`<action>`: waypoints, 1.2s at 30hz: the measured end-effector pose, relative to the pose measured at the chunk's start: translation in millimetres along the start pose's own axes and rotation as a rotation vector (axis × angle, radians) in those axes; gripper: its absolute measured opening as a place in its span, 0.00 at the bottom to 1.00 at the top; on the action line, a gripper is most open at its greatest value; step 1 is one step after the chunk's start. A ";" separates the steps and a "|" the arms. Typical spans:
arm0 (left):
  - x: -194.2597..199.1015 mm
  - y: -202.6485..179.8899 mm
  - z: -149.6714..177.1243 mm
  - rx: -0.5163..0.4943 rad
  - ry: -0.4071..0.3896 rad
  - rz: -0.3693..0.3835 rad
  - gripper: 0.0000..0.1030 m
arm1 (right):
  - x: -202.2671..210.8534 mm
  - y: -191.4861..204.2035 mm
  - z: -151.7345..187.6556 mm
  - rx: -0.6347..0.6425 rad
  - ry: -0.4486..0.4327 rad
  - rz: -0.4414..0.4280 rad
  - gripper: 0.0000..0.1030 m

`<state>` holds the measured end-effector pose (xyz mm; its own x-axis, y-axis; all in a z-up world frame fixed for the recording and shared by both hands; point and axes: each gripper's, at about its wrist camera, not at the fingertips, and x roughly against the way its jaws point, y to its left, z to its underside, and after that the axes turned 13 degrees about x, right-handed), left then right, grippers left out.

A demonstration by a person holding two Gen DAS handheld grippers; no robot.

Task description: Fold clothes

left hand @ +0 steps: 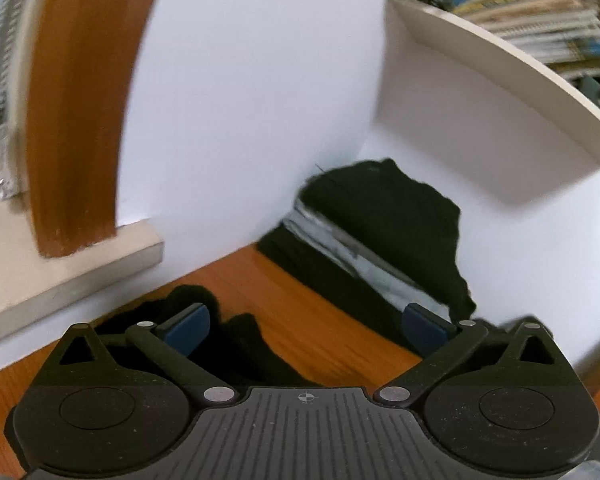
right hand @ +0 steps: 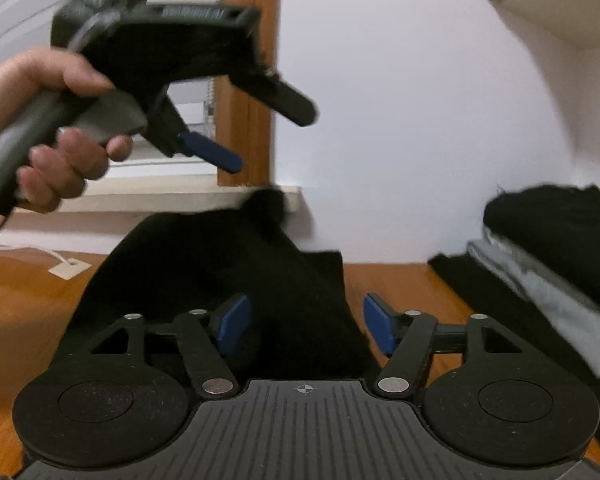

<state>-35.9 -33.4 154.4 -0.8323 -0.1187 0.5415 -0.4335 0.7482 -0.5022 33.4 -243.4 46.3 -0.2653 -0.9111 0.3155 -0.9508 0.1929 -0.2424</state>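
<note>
A black garment (right hand: 228,264) lies bunched on the wooden table; part of it shows in the left wrist view (left hand: 236,336). My right gripper (right hand: 306,324) is open, low over the garment's near edge, with cloth between the blue pads. My left gripper (left hand: 306,324) is open and empty above the table; in the right wrist view it (right hand: 268,136) hovers, held by a hand, above the garment's far left. A stack of folded black and grey clothes (left hand: 380,240) sits at the wall corner and also shows in the right wrist view (right hand: 552,276).
A white wall is behind the wooden table (left hand: 320,320). A brown window frame (left hand: 76,120) and pale sill (left hand: 60,276) are at left. A shelf with books (left hand: 540,28) hangs at upper right. A small white plug and cable (right hand: 70,268) lie on the table at left.
</note>
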 end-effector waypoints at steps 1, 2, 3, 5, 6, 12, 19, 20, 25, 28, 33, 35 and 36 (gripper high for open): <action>1.5 -2.2 0.2 -0.011 0.001 -0.003 1.00 | -6.0 -1.0 -2.0 -0.002 0.006 0.001 0.67; 3.5 -3.3 0.3 -0.017 0.000 -0.001 1.00 | -11.9 -3.5 -3.1 -0.008 0.022 -0.001 0.67; 6.3 -3.2 0.2 -0.021 -0.006 0.000 1.00 | -17.8 -6.2 -4.1 -0.014 0.042 -0.005 0.67; 12.6 -0.1 -0.3 -0.017 -0.024 -0.001 1.00 | -26.8 -11.4 -4.1 -0.027 0.078 -0.017 0.67; 15.0 3.4 -0.9 -0.009 -0.029 -0.003 1.00 | -29.0 -13.8 -2.4 -0.035 0.093 -0.028 0.67; 15.0 39.4 0.1 0.014 -0.031 -0.033 0.98 | -35.0 -25.0 8.4 -0.083 0.147 -0.109 0.19; 10.8 79.1 -2.1 -0.005 -0.016 -0.021 0.97 | -6.1 -46.1 16.0 -0.131 0.136 -0.012 0.17; 5.7 82.1 -2.0 -0.018 0.000 -0.023 0.97 | -9.5 -46.0 19.5 -0.123 0.160 -0.003 0.24; -30.0 87.8 2.1 -0.112 0.072 -0.020 0.95 | -6.3 -43.9 21.8 -0.100 0.171 0.028 0.41; -54.8 85.5 6.7 -0.202 0.116 -0.033 0.82 | 1.0 -41.6 18.7 -0.088 0.156 0.021 0.45; -82.2 72.3 9.5 -0.326 0.176 0.014 0.19 | -5.2 -29.5 20.0 -0.017 0.188 -0.015 0.52; -78.5 61.6 6.9 -0.373 0.125 0.028 0.09 | -14.3 -25.6 27.0 0.025 0.250 0.039 0.50; -74.1 58.3 3.7 -0.366 0.088 0.043 0.09 | -17.0 -25.8 31.1 0.025 0.256 0.086 0.49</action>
<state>-0.8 16.6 82.6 -0.8076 -0.0373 0.5885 -0.2331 0.9369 -0.2606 67.4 -244.2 18.7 -0.3798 -0.7691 0.5141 -0.9197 0.2539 -0.2996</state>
